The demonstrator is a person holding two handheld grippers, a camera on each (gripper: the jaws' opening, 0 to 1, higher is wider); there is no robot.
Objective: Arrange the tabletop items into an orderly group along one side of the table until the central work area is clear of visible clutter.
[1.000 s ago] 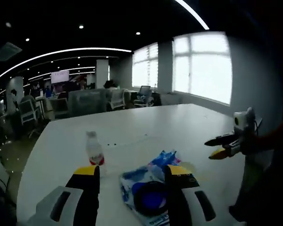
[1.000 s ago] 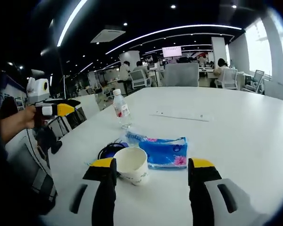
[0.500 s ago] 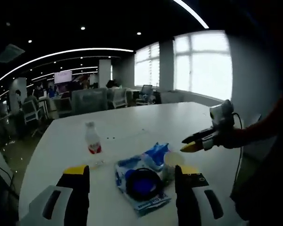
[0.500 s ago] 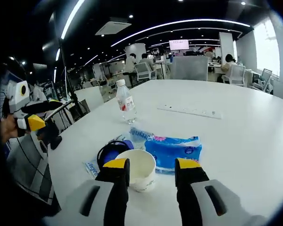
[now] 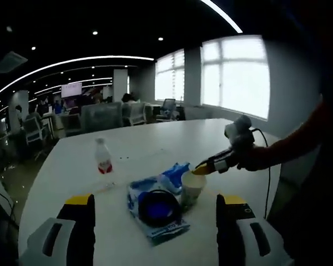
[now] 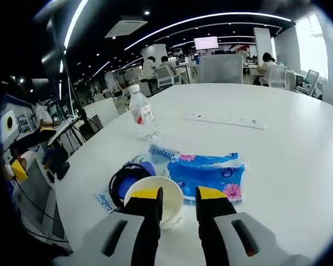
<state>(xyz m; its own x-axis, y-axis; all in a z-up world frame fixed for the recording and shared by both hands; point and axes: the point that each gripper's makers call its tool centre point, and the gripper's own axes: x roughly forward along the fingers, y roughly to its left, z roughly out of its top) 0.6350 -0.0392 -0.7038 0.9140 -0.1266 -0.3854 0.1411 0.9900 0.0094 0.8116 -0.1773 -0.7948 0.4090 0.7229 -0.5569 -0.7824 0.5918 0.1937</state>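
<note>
A white paper cup stands near the table's edge, and my right gripper has its narrowed jaws astride the cup's right rim with a gap still between them. From the left gripper view, that gripper reaches in from the right onto the cup. Behind the cup lies a blue tissue pack. A black-ringed blue coil rests on a flat packet beside it. A small water bottle stands farther off. My left gripper is open and wide, short of the pile.
A white power strip lies farther along the white table. The table's curved edge runs close on the left, with office chairs and desks beyond. A person's hand holds the right gripper.
My right gripper has moved forward onto the cup and its jaws have narrowed from wide to a small gap. The left gripper view has pulled back a little; the items themselves have not moved.
</note>
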